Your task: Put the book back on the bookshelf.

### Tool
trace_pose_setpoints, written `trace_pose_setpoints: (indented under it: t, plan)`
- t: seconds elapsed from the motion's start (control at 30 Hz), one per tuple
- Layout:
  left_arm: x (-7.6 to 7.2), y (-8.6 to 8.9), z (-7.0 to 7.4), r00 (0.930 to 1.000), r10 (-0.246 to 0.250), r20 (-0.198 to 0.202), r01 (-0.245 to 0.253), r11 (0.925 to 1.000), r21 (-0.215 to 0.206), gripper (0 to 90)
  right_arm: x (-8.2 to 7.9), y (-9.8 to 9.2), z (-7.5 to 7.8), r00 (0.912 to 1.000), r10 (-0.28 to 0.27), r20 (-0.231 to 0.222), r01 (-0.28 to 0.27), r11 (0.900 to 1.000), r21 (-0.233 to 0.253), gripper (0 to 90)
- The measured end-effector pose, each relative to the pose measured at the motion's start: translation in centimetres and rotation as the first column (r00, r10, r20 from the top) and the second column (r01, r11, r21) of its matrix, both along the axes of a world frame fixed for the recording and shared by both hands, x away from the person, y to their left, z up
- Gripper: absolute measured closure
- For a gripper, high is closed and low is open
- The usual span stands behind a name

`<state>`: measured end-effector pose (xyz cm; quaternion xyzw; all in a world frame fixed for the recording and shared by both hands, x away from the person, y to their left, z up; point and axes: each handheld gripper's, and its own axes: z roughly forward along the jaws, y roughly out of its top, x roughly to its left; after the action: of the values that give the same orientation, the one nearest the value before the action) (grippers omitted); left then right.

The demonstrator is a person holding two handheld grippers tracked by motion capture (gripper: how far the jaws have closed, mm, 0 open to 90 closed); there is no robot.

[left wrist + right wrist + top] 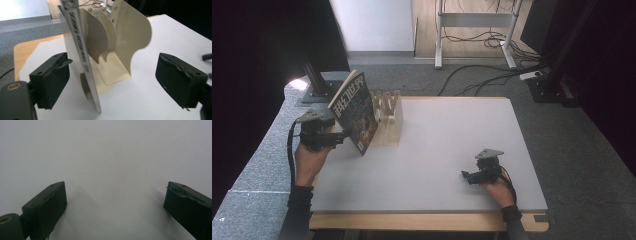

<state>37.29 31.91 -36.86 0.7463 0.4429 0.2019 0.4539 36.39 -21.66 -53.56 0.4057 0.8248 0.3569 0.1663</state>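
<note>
From above, the magazine (356,114) stands on edge, leaning against the left side of the cream file rack (390,120) at the counter's (452,150) far left. The left tool (343,136) sits just left of it; the right tool (467,176) rests well away, near the front.

Along the left tool (112,77), the jaws gape wide, the magazine's (81,62) spine upright between them, nearer the left jaw, rack (130,37) slots just behind.

The right tool (115,202) is wide open over bare counter (107,157).

High view: overhead, facing forward across table (437,165). Gripper views: low, close; left shares book (80,50), rack (130,32).
</note>
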Motion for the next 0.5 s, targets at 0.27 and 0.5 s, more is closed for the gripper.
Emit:
trace_pose_setpoints:
  t: [0.27, 0.5]
  plan:
    - [-2.0, -0.8, -0.3, 0.9973, -0.072, 0.016, 0.072, 0.9971, 0.026, 7.5, 0.0, 0.0, 0.0, 1.0, -0.001, 0.0, 0.001, 1.0, -0.001, 3.7]
    - [-3.1, -2.6, -0.8, 0.9903, -0.137, 0.022, 0.136, 0.9895, 0.049, 2.2, 0.0, 0.0, 0.0, 1.0, -0.001, 0.002, 0.001, 1.0, -0.001, 3.8]
